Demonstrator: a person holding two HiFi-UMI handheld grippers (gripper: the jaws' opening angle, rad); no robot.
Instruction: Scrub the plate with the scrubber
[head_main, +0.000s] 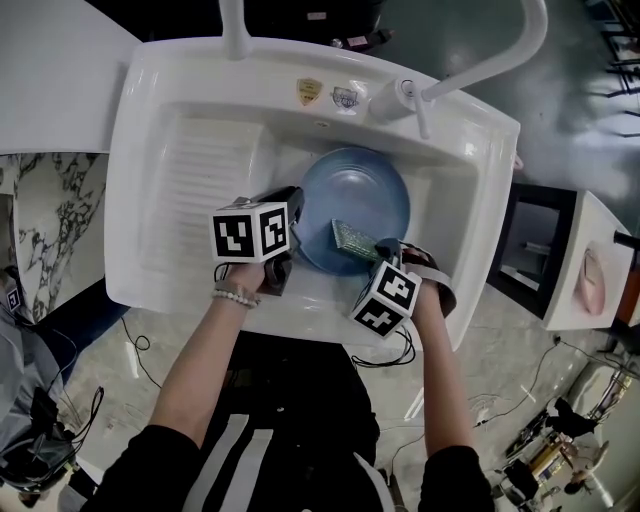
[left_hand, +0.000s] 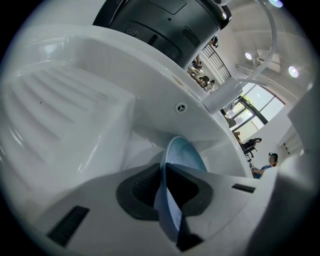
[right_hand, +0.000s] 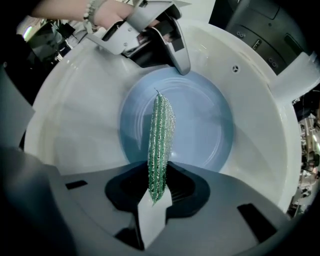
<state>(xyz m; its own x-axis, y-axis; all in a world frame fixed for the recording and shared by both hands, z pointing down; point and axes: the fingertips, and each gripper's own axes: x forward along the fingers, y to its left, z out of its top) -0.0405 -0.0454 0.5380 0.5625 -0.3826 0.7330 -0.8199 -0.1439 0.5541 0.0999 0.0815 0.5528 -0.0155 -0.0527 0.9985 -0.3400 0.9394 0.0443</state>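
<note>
1. Left claw (left_hand: 167, 186) is clamping shut on the left rim of the blue plate (head_main: 365, 195), which is sitting in the white sink (head_main: 150, 120).
2. Right claw (right_hand: 157, 187) is pinching the green scrubber (right_hand: 160, 130), which is extending over the plate's face.

Left in the sink (head_main: 150, 90), the ribbed drainboard (head_main: 205, 190) lies bare. Of the plate (head_main: 370, 195) the far half is open; the left tool (head_main: 297, 208) blocks its left rim, the right tool (head_main: 386, 248) with the scrubber (head_main: 352, 238) its near edge. The faucet (head_main: 480, 70) arches over the back right.
</note>
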